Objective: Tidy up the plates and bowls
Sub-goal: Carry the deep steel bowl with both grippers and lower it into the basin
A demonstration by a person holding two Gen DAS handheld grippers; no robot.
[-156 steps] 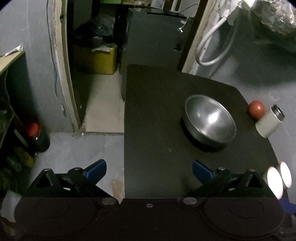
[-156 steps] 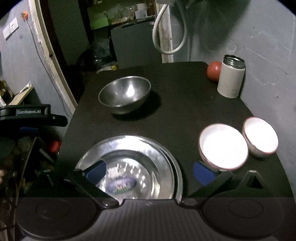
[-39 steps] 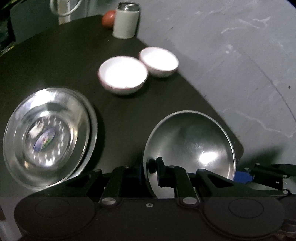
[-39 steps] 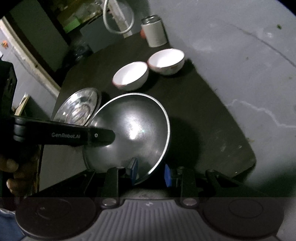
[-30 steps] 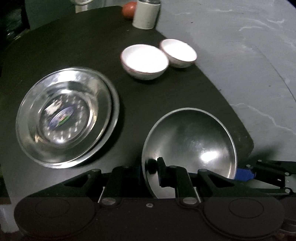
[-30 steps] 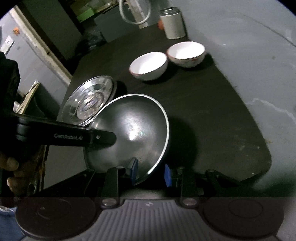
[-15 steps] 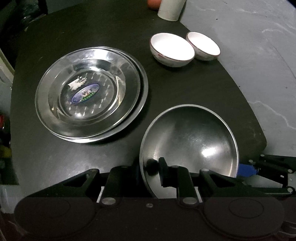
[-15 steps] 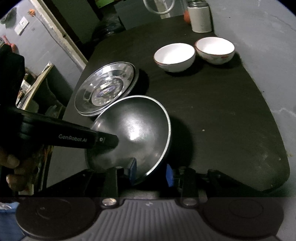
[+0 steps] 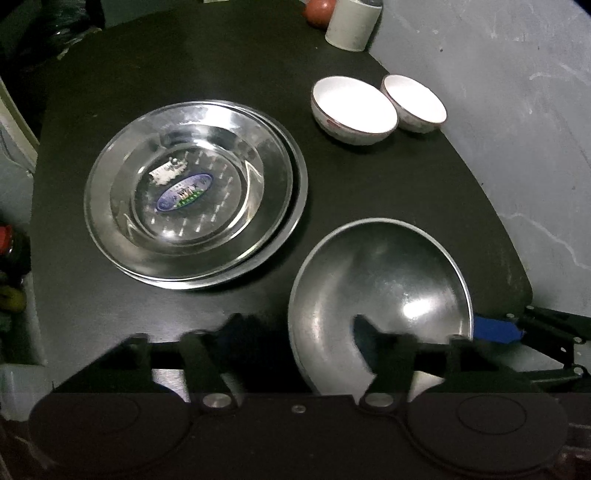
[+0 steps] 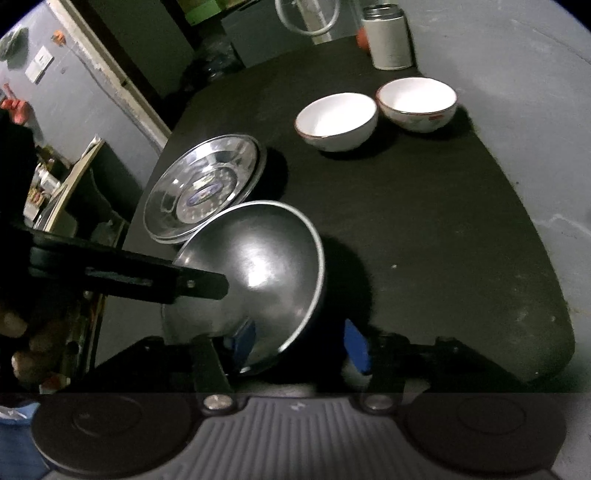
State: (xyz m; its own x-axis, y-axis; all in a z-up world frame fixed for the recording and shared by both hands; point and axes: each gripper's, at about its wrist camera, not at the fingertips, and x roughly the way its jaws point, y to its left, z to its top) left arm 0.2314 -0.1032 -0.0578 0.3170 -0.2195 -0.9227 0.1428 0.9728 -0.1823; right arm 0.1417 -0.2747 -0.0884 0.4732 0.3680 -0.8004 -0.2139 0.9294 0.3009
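Note:
A large steel bowl (image 9: 380, 295) (image 10: 258, 269) sits tilted at the near end of the black table (image 9: 388, 192). My left gripper (image 9: 299, 328) is open and straddles the bowl's near rim, one finger inside and one outside, neither touching it. My right gripper (image 10: 299, 343) is open too and straddles the opposite rim with a gap on both sides. Its blue pad (image 9: 495, 328) shows past the bowl in the left wrist view. A stack of steel plates (image 9: 195, 199) (image 10: 203, 192) lies left of the bowl. Two white bowls (image 9: 354, 110) (image 10: 415, 99) stand side by side further back.
A white canister (image 9: 351, 22) (image 10: 388, 37) and a red round thing (image 9: 317, 11) stand at the table's far end by the grey wall. The table edge curves close behind the steel bowl. A hand (image 10: 18, 347) holds the left gripper at the left.
Both grippers carried the steel bowl from the far end of the table to its near end while shut on its rim. In the last half second both sets of fingers spread apart and let go.

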